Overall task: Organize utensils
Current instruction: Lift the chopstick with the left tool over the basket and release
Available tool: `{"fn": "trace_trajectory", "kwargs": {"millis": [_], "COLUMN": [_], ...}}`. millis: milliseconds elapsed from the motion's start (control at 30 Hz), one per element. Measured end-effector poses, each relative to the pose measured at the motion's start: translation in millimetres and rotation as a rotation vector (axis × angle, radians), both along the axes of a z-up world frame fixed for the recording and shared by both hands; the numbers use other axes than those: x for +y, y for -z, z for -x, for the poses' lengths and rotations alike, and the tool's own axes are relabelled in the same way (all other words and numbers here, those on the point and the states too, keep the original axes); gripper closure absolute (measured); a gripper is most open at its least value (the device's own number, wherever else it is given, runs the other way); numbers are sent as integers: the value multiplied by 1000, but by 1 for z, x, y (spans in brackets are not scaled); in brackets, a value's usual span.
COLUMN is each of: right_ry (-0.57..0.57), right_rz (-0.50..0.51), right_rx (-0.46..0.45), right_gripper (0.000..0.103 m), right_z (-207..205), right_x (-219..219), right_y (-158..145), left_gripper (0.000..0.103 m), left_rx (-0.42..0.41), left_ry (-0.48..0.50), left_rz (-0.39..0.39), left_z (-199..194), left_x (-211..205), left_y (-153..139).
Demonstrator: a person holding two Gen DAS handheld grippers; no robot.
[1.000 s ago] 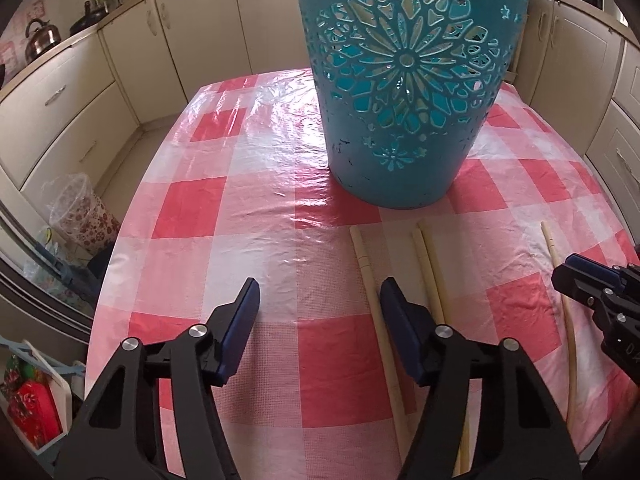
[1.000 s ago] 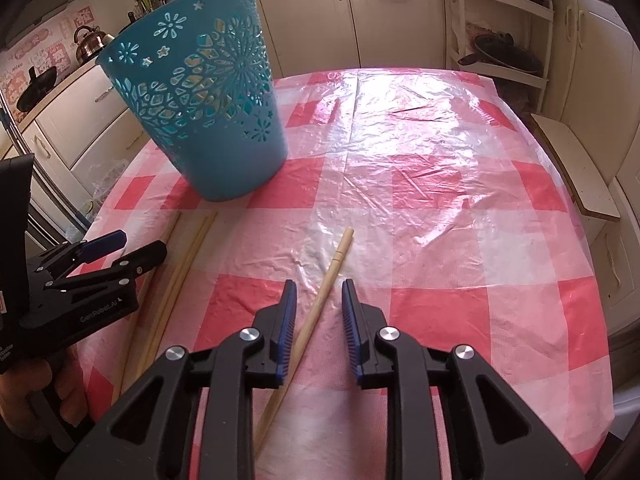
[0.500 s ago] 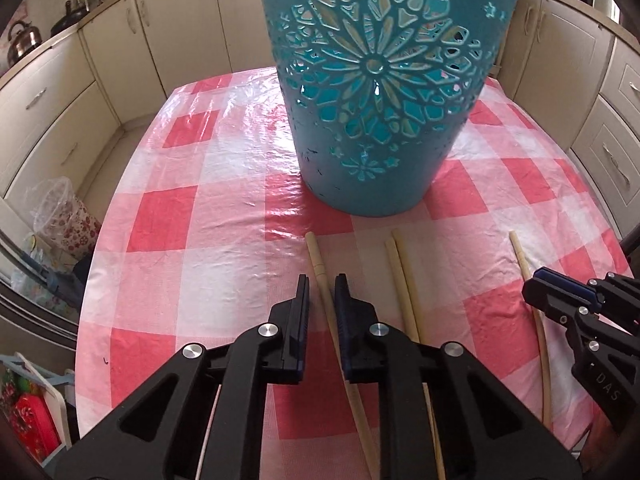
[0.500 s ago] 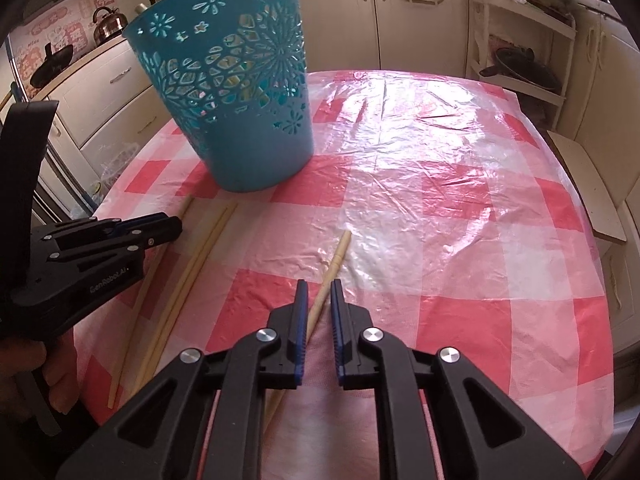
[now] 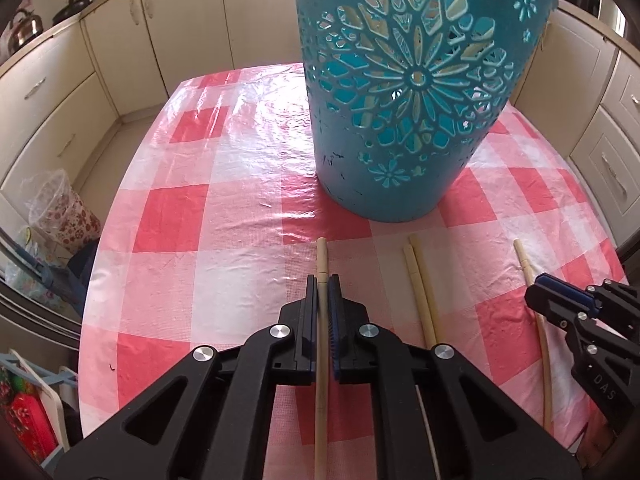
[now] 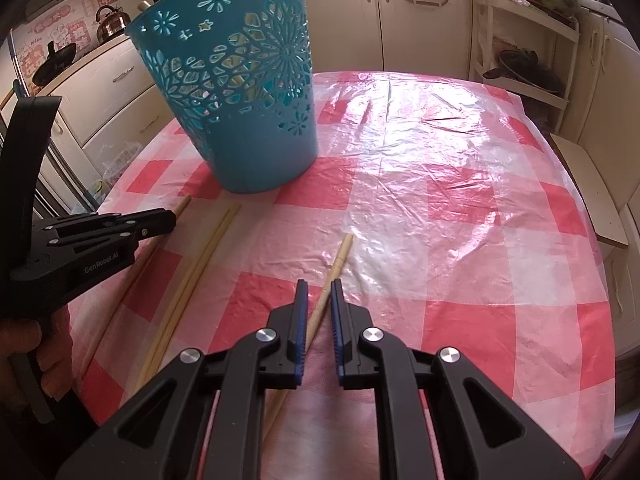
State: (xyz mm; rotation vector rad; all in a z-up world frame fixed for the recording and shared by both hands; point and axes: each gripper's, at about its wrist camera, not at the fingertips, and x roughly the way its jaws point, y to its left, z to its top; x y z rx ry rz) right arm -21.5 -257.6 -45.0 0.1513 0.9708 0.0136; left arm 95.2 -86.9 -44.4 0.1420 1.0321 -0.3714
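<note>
The left hand-held gripper (image 5: pixel 322 280) is clamped on the leftmost chopstick (image 5: pixel 321 256), and the right hand-held gripper (image 6: pixel 319 286) has closed about another chopstick (image 6: pixel 340 256); both sticks lie on the checked tabletop (image 5: pixel 240 216) near the blue basket (image 5: pixel 404 92). A loose pair (image 5: pixel 420 280) lies between them. To do this well, each stick should probably be lifted level, then tipped upright over the basket's rim before release.

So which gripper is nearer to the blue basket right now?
Left. The left gripper, shut on a chopstick, sits just in front of the blue basket; the right gripper grips another chopstick farther off to its side.
</note>
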Motion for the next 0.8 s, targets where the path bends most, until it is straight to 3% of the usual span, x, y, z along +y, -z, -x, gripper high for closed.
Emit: {"fn": "trace_trajectory", "kwargs": {"millis": [233,400,667,800], "right_ry": [3,2,3,3], "right_rz": [2,4,1,-2], "right_rx": [-10,-12,-14,-14], "right_gripper": [91,91,91,91], "right_z": [0,1,1,1], "right_x": [0,1,0,1], "right_y": [1,1,1,1], "left_gripper": [98,98,98,98], "left_rx": [-28,-91,-328,-448], "left_ry": [-27,-34,-58,-64], "left_rz": [90,188,404,489], "left_z": [13,25,19,-2], "left_x": [20,33,51,37], "left_y": [-24,-64,-177,-212]}}
